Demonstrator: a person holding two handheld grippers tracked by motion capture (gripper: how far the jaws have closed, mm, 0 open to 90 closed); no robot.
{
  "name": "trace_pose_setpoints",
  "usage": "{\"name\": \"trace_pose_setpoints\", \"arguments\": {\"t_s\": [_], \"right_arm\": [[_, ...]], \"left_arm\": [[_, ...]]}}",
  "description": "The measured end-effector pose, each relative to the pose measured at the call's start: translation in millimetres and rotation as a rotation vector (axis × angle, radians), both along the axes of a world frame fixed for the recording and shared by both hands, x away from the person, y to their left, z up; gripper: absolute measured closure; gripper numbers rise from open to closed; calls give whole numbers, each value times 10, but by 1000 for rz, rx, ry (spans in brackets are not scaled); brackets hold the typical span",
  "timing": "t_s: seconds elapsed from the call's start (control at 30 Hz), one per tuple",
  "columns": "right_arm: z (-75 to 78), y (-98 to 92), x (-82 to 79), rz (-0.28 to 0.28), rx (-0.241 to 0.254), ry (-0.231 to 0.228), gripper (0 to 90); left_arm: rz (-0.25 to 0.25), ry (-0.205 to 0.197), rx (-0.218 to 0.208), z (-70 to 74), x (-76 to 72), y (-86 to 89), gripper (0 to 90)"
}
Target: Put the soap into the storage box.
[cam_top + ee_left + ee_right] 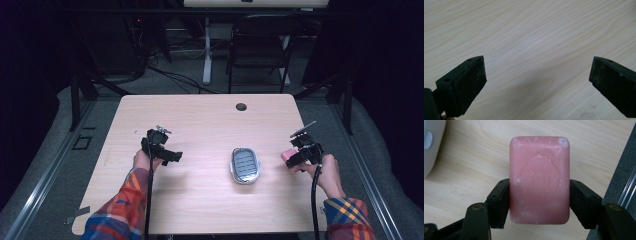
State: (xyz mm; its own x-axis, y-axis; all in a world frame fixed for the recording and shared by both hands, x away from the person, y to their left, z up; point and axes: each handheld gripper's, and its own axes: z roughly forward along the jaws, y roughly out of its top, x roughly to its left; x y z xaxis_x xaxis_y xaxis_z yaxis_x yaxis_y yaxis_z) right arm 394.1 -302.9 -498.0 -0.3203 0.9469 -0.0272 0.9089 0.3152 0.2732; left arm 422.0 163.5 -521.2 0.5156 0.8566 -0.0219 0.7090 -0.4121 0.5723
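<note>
Soap sits pinched between my right gripper's jaws, held above the table's right edge. My left gripper hangs spread and empty. Next, I judge, comes carrying it left to the dish.

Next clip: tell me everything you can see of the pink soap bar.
The pink soap bar is a rounded-cornered rectangular block, matte and waxy-looking, with an embossed oval emblem whose lettering is too faint to read, and whitish scuffs at its corners and edges. The right hand-held gripper clamps its two long sides at the lower half, one black pad on each. It is held near the right edge of the wooden table, to the right of the soap dish.
</note>
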Motion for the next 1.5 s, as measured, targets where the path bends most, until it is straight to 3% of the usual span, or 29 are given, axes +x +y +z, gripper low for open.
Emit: {"name": "trace_pose_setpoints", "arguments": {"t_s": [0.1, 0.13, 0.3, 0.4, 0.47, 0.9, 0.93, 1.0, 1.5], "right_arm": [[64, -5, 27, 16, -8, 8, 371], [69, 13, 34, 5, 15, -22, 371], [133, 54, 78, 42, -11, 3, 371], [136, 96, 84, 28, 4, -25, 371], [176, 123, 106, 54, -6, -10, 371], [240, 195, 146, 71, 7, -9, 371], [228, 214, 141, 56, 22, -30, 371], [254, 221, 151, 76, 10, -11, 371], [294, 328, 162, 86, 24, -21, 371]], "left_arm": [[1, -1, 0, -2, 2, 1, 9], [0, 3, 1, -2, 3, 2, 9], [0, 3, 3, -3, 3, 1, 9], [1, 2, 4, -6, 1, -5, 9], [0, 1, 5, -5, -1, -7, 9], [0, 4, 5, -6, 2, -6, 11], [0, 5, 6, -5, 2, -5, 11], [1, 4, 6, -5, -1, -7, 11], [1, 1, 4, -4, -2, -7, 12]]}}
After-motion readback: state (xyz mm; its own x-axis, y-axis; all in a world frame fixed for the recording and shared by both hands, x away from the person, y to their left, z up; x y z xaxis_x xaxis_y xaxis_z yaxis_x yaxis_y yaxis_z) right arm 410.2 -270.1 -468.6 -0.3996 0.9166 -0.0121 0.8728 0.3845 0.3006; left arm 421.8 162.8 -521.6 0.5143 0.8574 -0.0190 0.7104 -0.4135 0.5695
